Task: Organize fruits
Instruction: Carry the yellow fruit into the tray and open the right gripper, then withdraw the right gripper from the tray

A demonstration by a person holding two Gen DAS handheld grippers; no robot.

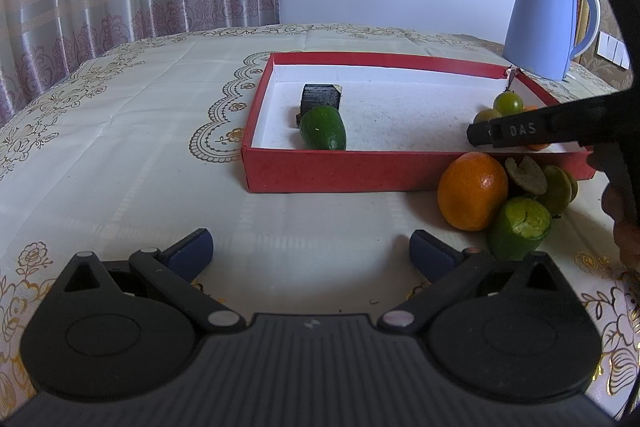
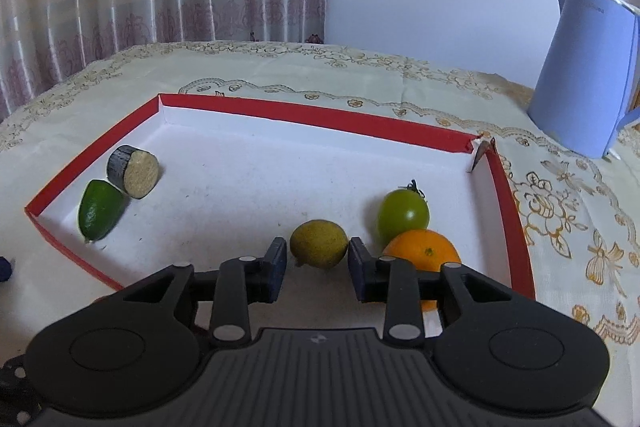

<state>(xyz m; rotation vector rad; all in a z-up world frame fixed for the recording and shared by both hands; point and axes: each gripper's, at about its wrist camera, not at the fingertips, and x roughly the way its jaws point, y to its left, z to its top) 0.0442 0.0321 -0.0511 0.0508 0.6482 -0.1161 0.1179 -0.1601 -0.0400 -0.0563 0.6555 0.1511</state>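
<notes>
A yellow-green fruit [image 2: 319, 243] is being released inside the red box [image 2: 506, 187]: it sits between the right gripper [image 2: 318, 261] fingers, unpressed. The left gripper [image 1: 311, 247] is spread wide and empty. Next, withdrawal is called for, then an orange [image 1: 472, 191] outside on the desk [image 1: 120, 131].

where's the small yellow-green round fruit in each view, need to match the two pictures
Left wrist view: the small yellow-green round fruit sits at the right, inside the red cardboard tray, partly behind the black arm of the right claw.
Right wrist view: lower centre, on the tray floor between the right claw pads, which stand clear of it.
Shared landmark: the pale blue plastic kettle behind the tray's far right corner.
</notes>
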